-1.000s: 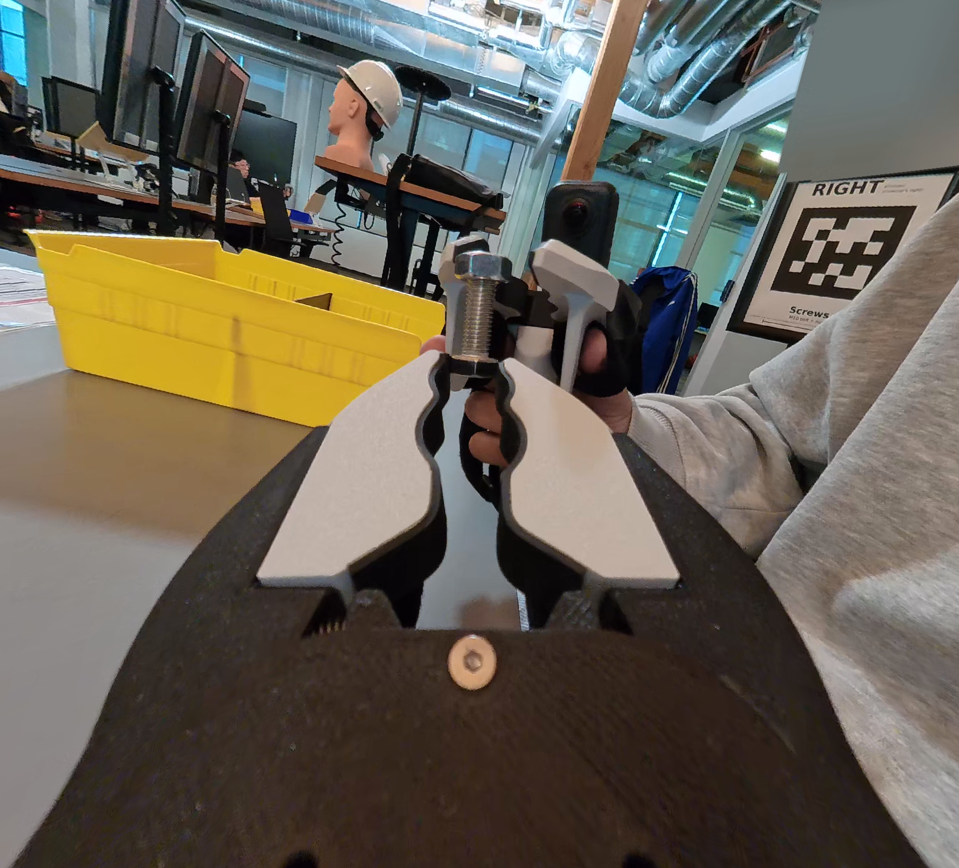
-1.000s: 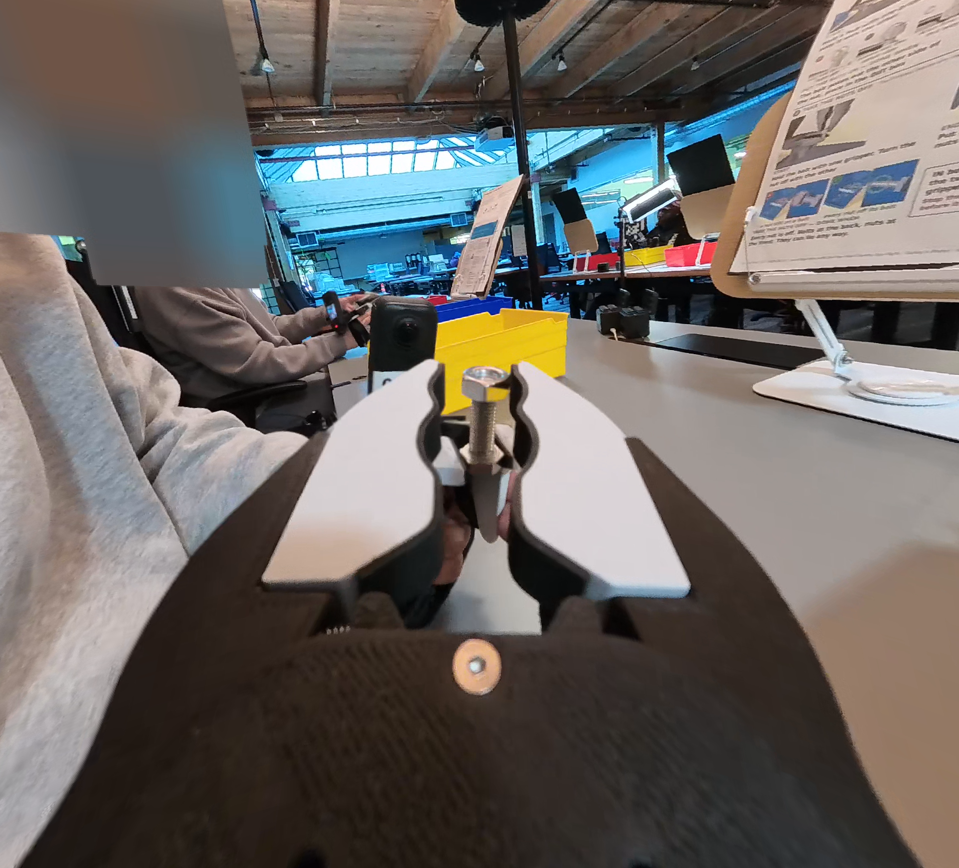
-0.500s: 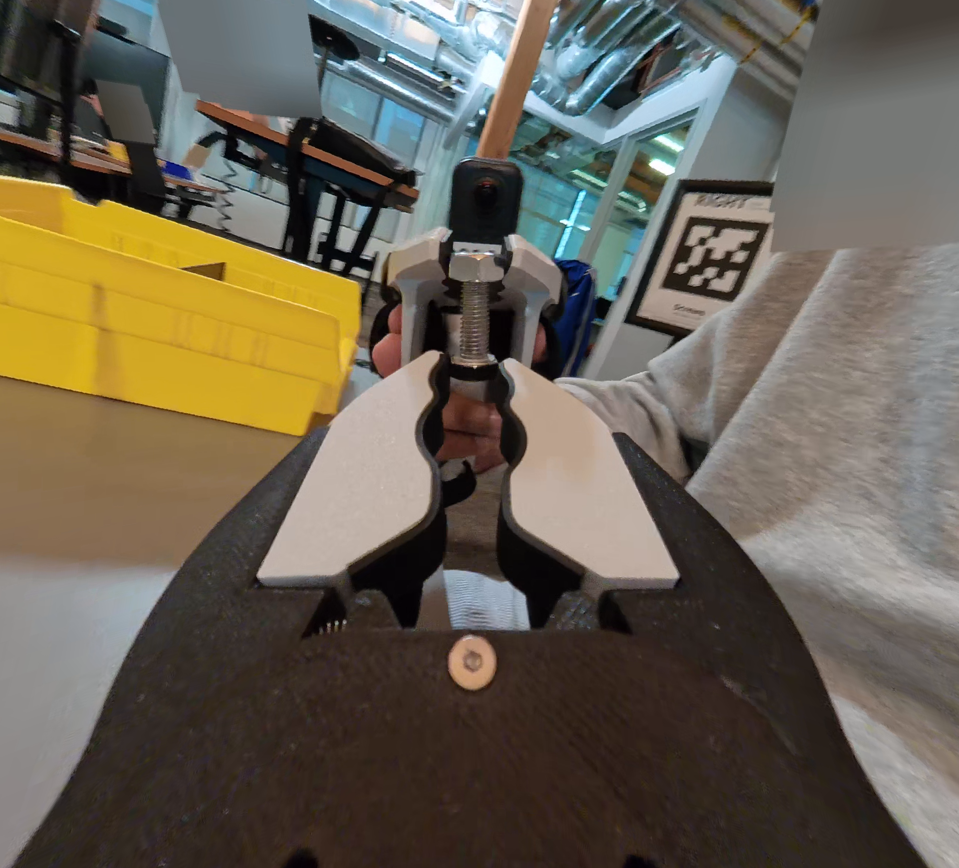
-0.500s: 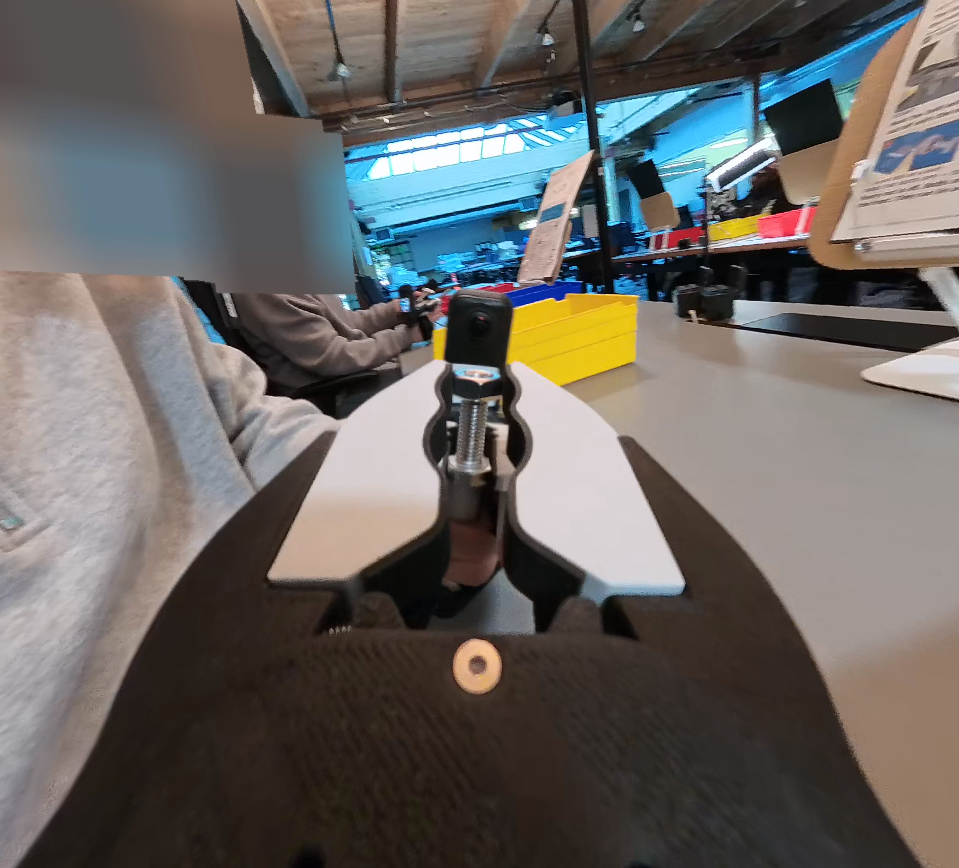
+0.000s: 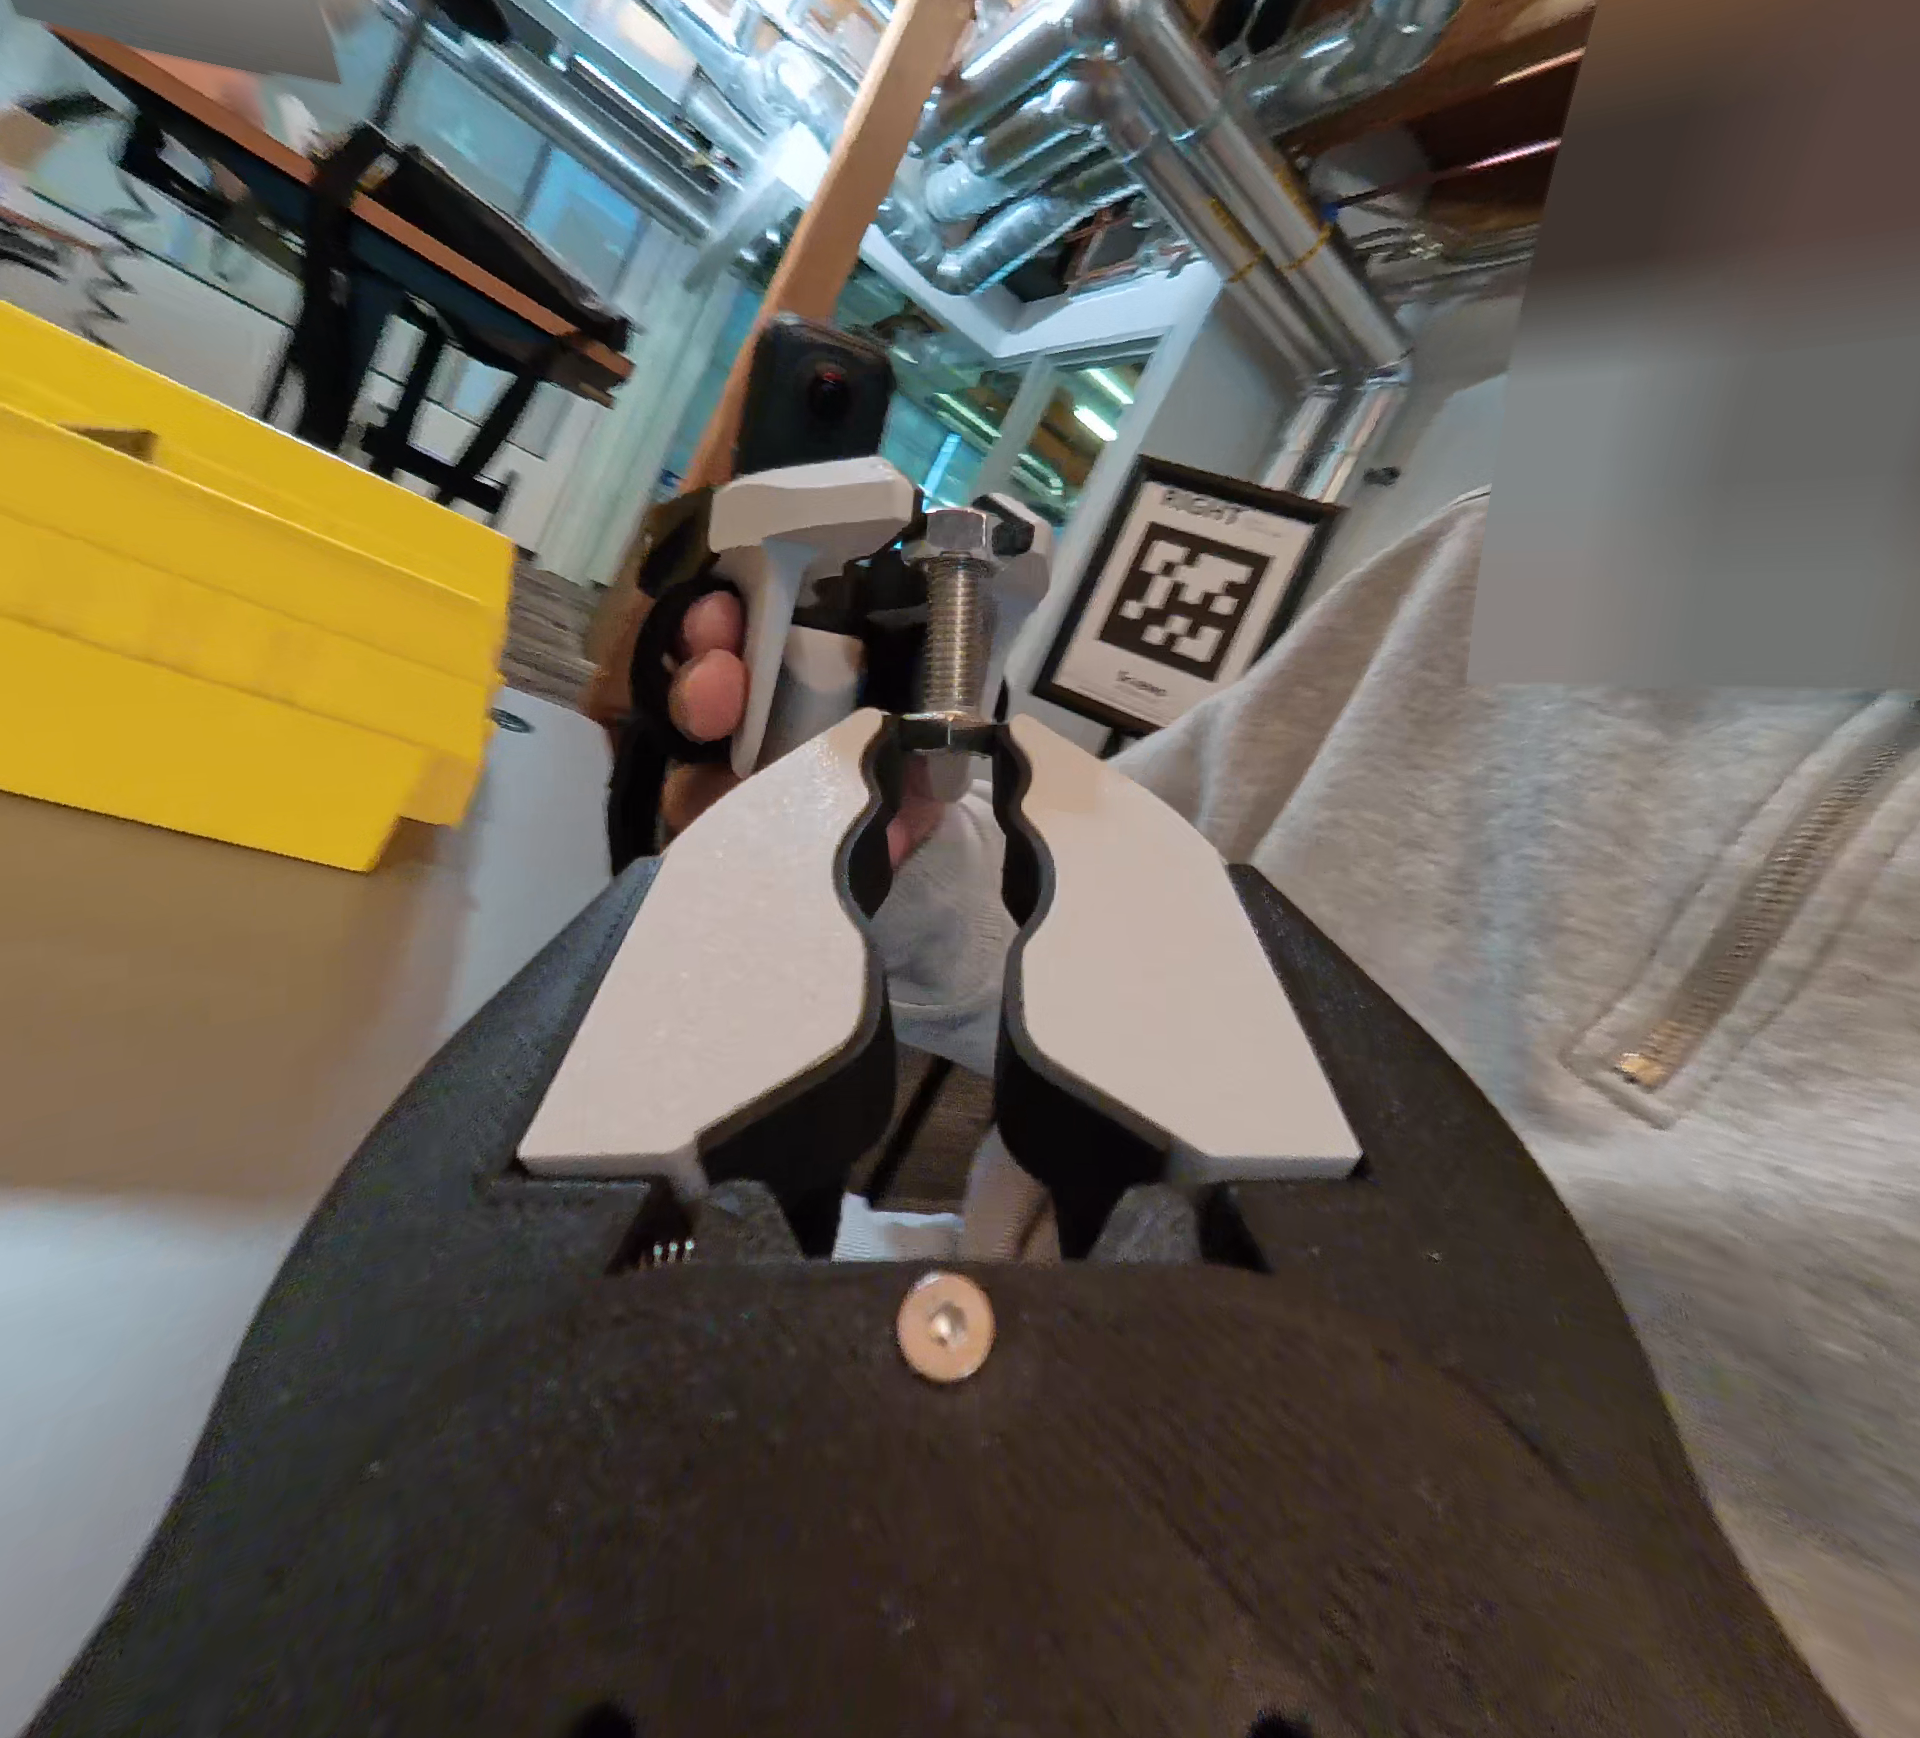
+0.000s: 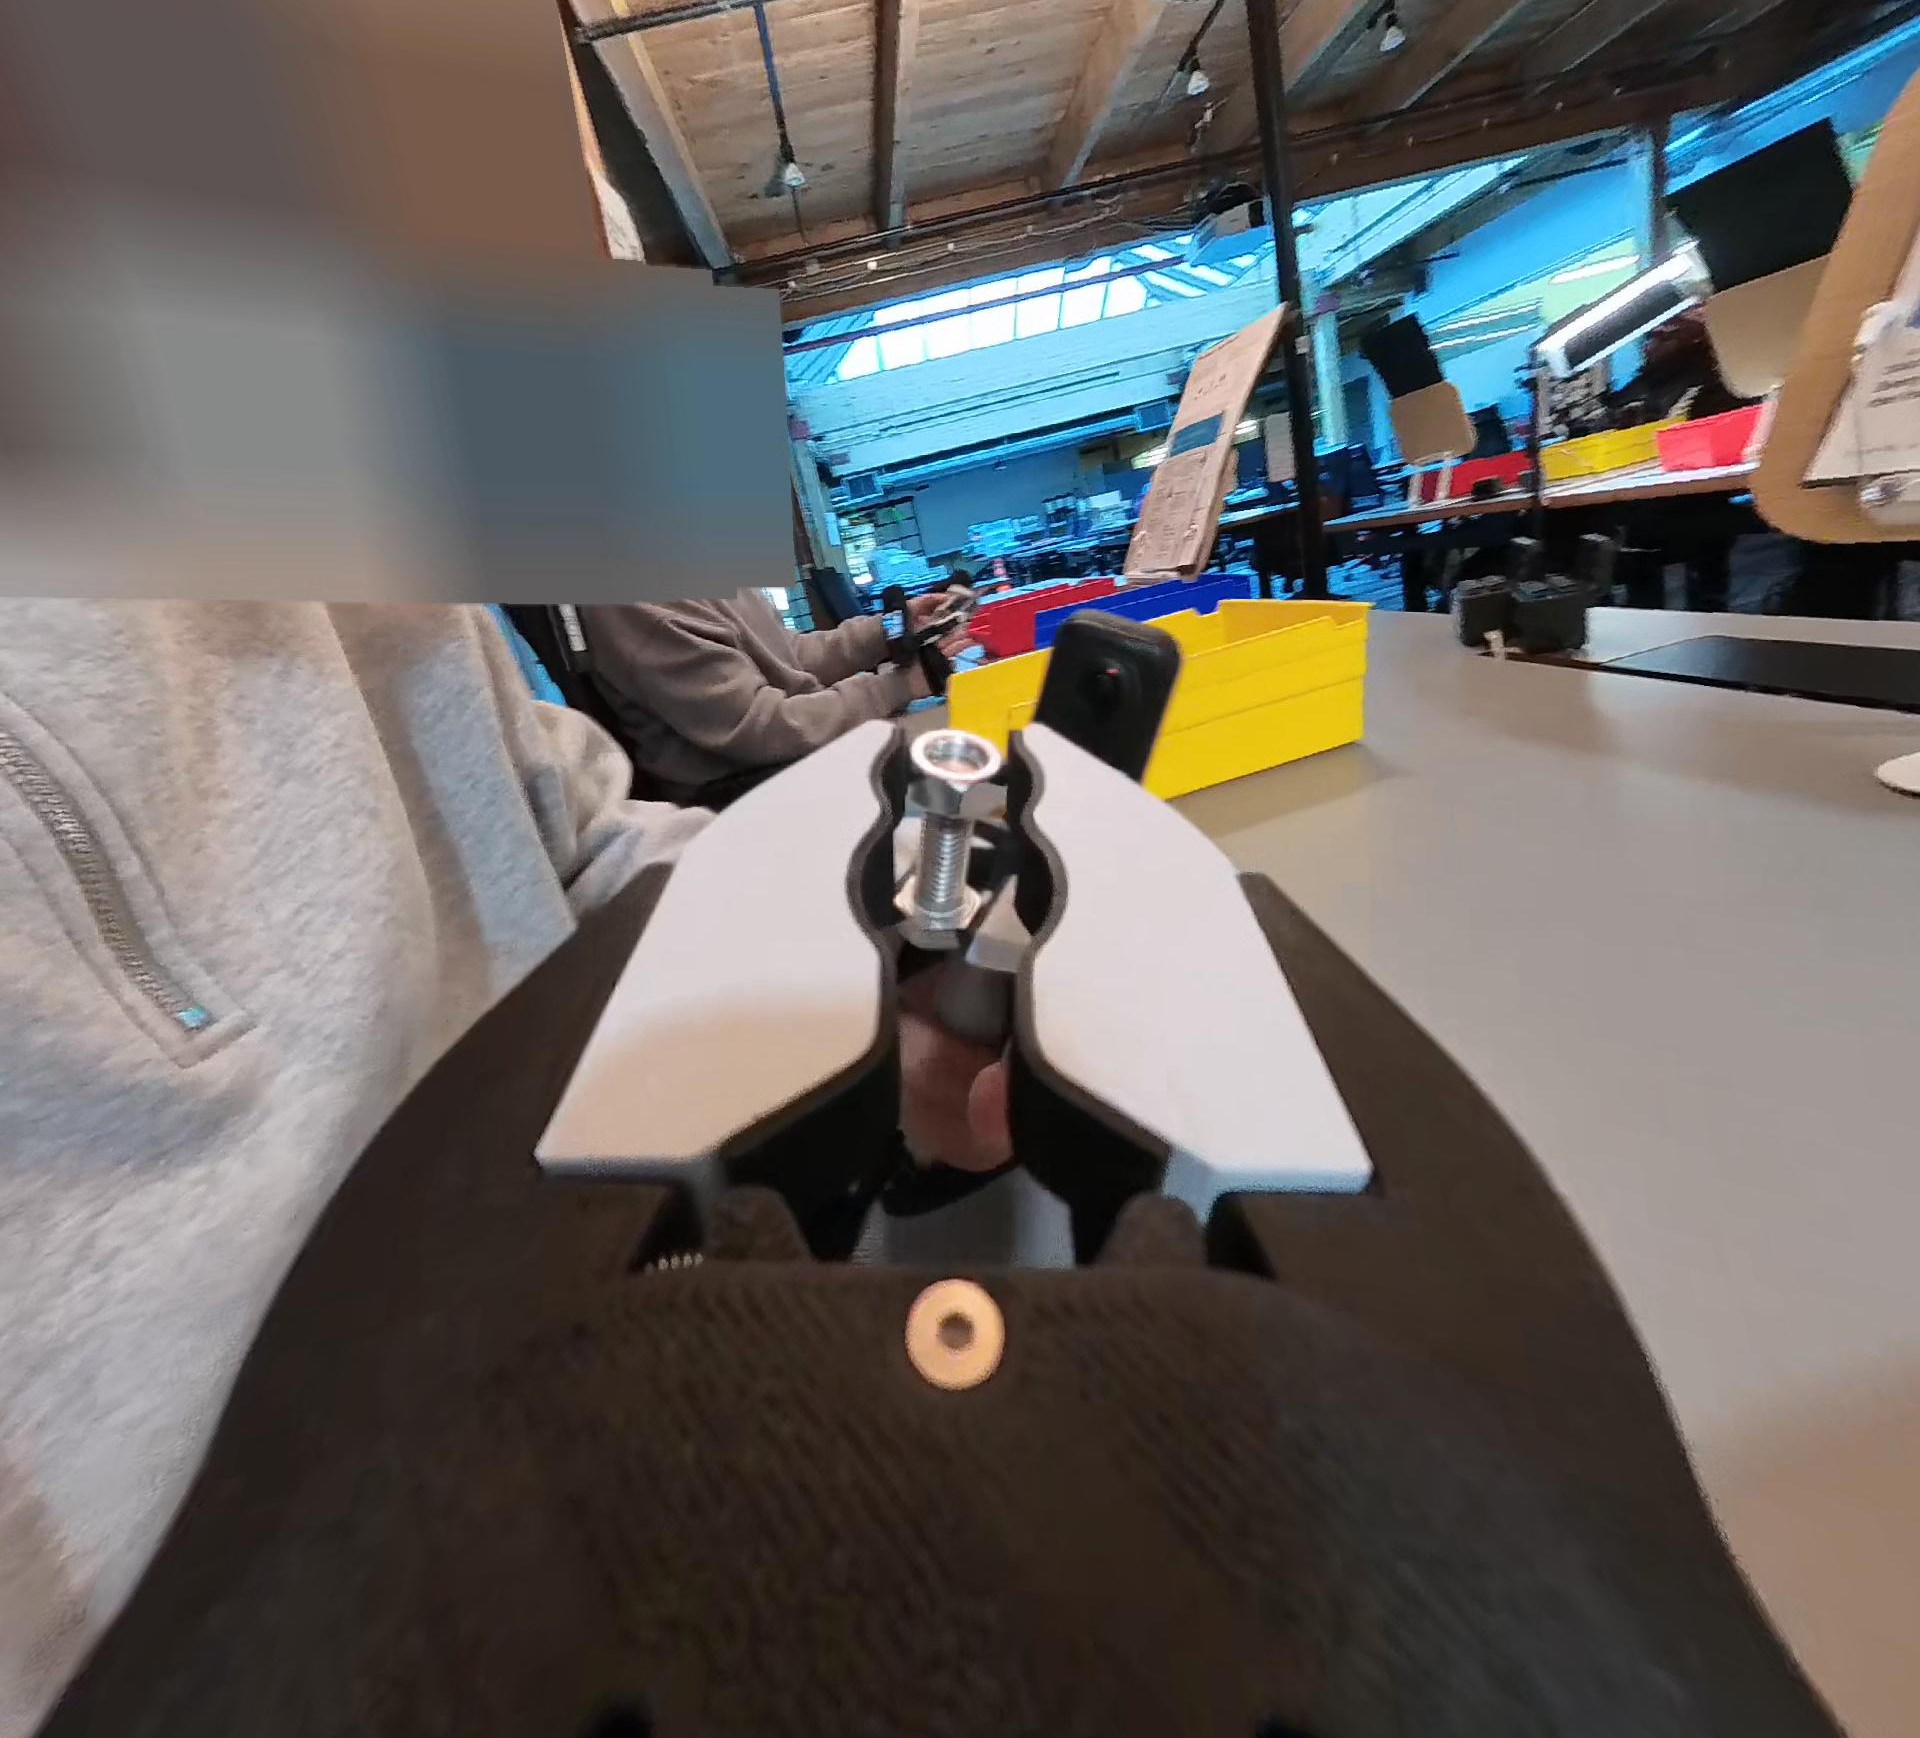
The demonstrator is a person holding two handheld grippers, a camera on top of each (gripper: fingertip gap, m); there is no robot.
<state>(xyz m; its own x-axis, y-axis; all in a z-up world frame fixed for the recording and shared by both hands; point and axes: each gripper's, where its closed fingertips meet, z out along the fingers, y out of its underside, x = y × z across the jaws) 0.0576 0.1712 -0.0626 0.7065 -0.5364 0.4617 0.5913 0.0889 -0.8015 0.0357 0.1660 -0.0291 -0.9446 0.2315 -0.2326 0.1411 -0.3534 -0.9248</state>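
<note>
silver bolt (image 5: 952,623), yellow bin (image 5: 239,649), grey sweatshirt (image 5: 1621,909)

One bolt (image 5: 954,618) and one nut (image 5: 943,732) on it. Two claws: the left claw (image 5: 943,743) and the right claw (image 6: 951,758). One yellow bin (image 5: 239,639) shows in the left wrist view. The right wrist view shows one yellow bin (image 6: 1257,701), one blue bin (image 6: 1143,599) and one red bin (image 6: 1023,613) together on the desk (image 6: 1558,909), and one seated person (image 6: 727,680) behind.
</note>
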